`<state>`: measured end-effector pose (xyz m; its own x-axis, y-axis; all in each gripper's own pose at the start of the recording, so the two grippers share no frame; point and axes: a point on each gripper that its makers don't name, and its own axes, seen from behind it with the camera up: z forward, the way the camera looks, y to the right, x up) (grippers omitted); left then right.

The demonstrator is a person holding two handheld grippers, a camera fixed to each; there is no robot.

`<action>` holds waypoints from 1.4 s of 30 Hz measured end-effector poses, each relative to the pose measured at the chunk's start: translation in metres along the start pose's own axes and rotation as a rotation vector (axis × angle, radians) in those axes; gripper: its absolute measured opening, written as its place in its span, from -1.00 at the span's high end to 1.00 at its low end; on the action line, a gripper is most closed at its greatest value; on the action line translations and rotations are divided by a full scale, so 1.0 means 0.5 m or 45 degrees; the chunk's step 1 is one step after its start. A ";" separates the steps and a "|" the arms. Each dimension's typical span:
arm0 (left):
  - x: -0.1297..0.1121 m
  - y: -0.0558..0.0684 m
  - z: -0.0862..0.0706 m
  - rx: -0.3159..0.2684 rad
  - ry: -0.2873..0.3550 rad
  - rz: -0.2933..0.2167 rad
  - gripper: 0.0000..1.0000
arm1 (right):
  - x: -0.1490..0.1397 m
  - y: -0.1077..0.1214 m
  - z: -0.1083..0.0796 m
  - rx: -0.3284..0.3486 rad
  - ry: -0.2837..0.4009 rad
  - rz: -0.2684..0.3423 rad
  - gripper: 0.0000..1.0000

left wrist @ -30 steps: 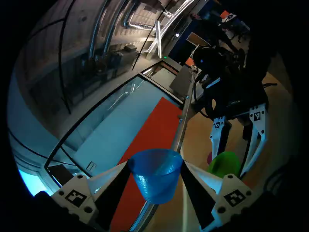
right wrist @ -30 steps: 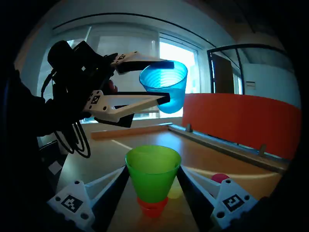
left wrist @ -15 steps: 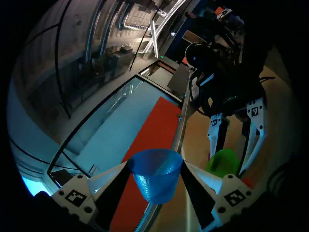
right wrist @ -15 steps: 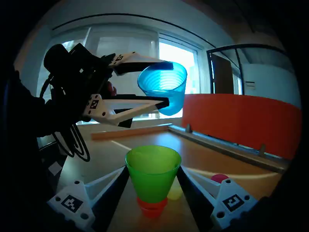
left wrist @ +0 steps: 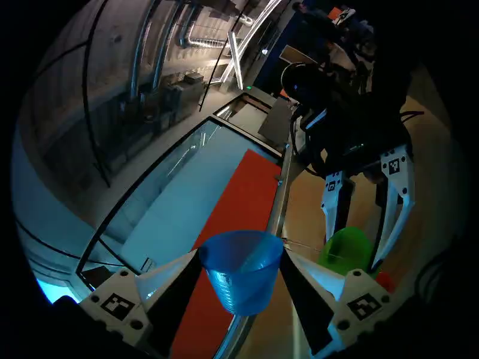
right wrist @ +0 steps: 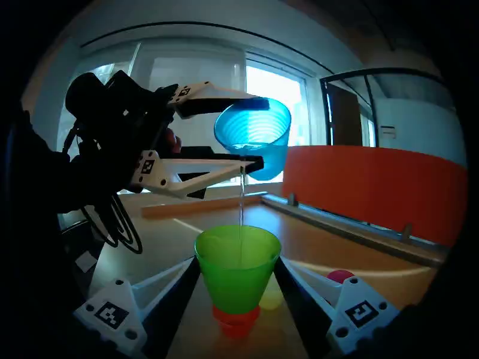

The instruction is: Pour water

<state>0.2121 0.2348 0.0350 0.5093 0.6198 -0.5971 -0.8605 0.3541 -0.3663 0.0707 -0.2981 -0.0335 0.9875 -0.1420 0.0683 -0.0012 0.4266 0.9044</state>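
Note:
My left gripper is shut on a blue translucent cup, tipped on its side. In the right gripper view the same blue cup hangs above, held by the left gripper, and a thin stream of water falls from its rim. The stream lands in a green cup, on which my right gripper is shut, upright over the wooden table. In the left gripper view the green cup sits between the right gripper's white fingers.
An orange partition with a metal rail runs along the table's far right side. A red cup, a yellow one and a pink one stand on the table near the green cup. A person's dark sleeve holds the left gripper.
The blue cup has tipped further over the green cup, and water now runs from its rim into the green cup. The green cup has stayed in place.

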 end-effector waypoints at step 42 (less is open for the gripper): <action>0.003 -0.001 -0.004 0.018 0.000 0.071 -0.75 | 0.008 0.008 -0.002 -0.009 0.014 0.001 -0.76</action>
<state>0.2135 0.2343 0.0330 0.4605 0.6386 -0.6166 -0.8877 0.3287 -0.3225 0.0748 -0.2963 -0.0302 0.9892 -0.1317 0.0640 -0.0007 0.4330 0.9014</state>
